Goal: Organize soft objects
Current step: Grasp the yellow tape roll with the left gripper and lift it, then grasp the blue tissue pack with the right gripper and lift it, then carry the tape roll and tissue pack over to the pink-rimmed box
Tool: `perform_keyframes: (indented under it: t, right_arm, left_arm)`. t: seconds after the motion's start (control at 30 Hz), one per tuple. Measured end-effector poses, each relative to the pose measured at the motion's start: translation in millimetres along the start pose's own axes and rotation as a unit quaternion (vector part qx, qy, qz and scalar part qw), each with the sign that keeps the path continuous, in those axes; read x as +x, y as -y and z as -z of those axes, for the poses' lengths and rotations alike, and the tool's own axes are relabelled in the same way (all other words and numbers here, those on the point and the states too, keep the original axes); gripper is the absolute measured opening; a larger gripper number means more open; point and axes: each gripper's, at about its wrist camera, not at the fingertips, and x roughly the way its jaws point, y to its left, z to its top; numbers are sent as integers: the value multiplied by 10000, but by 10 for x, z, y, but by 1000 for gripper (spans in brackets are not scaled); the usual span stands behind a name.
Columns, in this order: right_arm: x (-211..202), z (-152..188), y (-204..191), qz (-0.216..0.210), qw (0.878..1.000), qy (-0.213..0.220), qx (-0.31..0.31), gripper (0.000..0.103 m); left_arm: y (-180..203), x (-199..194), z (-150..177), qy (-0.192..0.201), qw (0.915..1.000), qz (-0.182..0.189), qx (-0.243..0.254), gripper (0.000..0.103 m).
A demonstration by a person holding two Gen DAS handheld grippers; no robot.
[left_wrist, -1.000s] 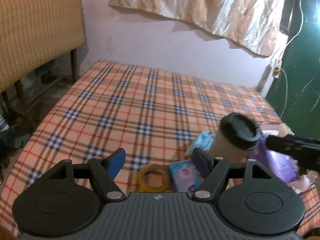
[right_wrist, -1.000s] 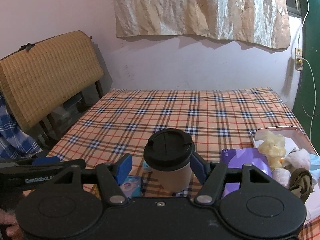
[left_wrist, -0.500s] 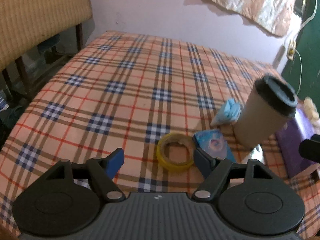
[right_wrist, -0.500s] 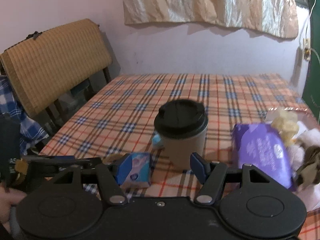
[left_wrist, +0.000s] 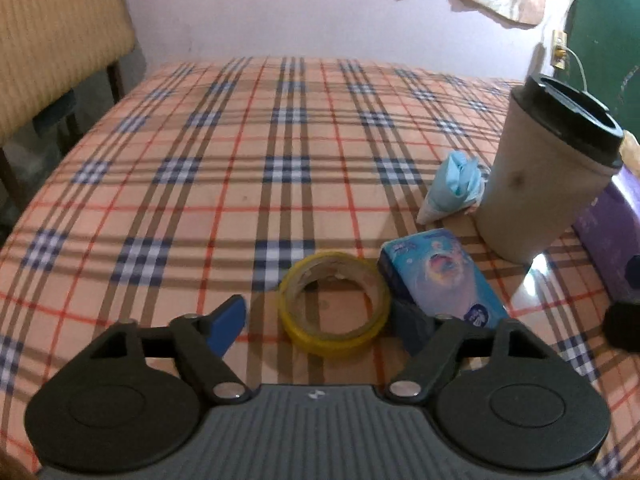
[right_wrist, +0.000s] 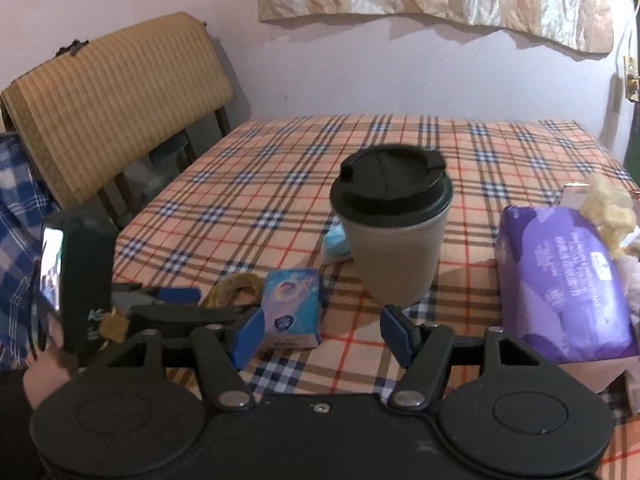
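A beige cup with a black lid (right_wrist: 394,232) stands on the plaid tablecloth (left_wrist: 240,168), free of my right gripper (right_wrist: 324,334), which is open and empty just in front of it. A blue tissue pack (left_wrist: 440,276) lies beside a yellow tape roll (left_wrist: 334,304). My left gripper (left_wrist: 320,324) is open low over the tape roll, its right finger against the tissue pack. A crumpled blue mask (left_wrist: 454,188) lies behind the pack, next to the cup (left_wrist: 548,176). A purple wipes pack (right_wrist: 560,280) lies right of the cup.
A box at the right edge holds a yellow plush (right_wrist: 608,212) and other soft items. A chair with a woven mat (right_wrist: 116,112) stands at the table's left. A wall and a green door (left_wrist: 608,40) close the far side.
My right gripper has set the cup on the table, let go and drawn back. My left gripper has dropped down and forward to the tape roll and tissue pack.
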Motion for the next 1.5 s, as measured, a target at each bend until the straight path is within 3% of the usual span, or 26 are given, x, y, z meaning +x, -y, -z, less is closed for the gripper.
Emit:
perform_keyframes:
  t: [0.03,0.37,0.67,0.8,1.5]
  right_arm:
    - [28,9,-21,-18,10000,-26,-30,77]
    - [522,73,-304,-96,9989,-305,-335,77]
    - [1073,13,-407,248,9973,-593,-342,77]
    - [1171,-39,-462,384,9968,-555,-422,63]
    - [190,-691,-697,232,9982,309,-448,63]
  left_arm:
    - [17,-1,5,60,9999,-7,95,61]
    - [-362,-165,7,181,9990,-166,-379,61]
    - [-568,-365,-7,187,9966,-382,-711,61]
    - [-545,-422,-39,227,9955,-453,-806,61]
    - [-401,-1046,-510,757,9904,-688,-929,61]
